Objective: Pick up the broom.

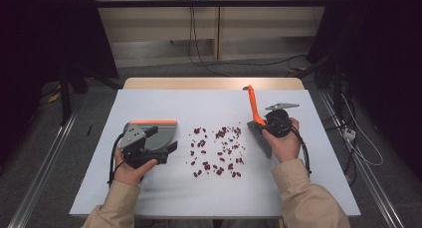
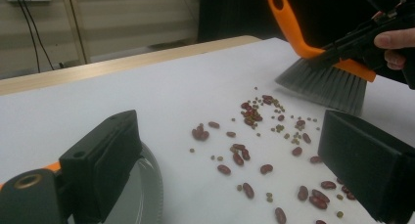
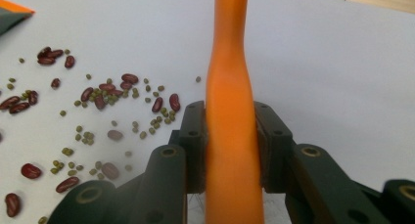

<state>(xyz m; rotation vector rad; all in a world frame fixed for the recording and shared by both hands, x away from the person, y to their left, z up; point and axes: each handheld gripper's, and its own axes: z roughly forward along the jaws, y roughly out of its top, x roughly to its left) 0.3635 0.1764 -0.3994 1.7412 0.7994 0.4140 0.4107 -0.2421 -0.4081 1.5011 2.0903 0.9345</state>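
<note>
Dark red beans mixed with small green ones (image 1: 216,149) (image 2: 254,136) (image 3: 105,99) lie scattered on the middle of the white table top. To their right, my right gripper (image 1: 272,123) (image 3: 230,136) is shut on the orange handle (image 3: 227,77) of a brush. Its grey bristles (image 1: 260,138) (image 2: 323,84) point down at the table beside the beans. At the left lies a grey dustpan with an orange edge (image 1: 155,131) (image 2: 149,185). My left gripper (image 1: 166,151) (image 2: 235,175) is by it, jaws wide apart, with just table and beans between them.
The white table top (image 1: 199,198) ends in a wooden strip (image 1: 214,83) at the far side. Cables (image 1: 199,54) run over the floor beyond, and metal rails (image 1: 45,158) flank the table. The other hand with the brush shows far right in the left gripper view.
</note>
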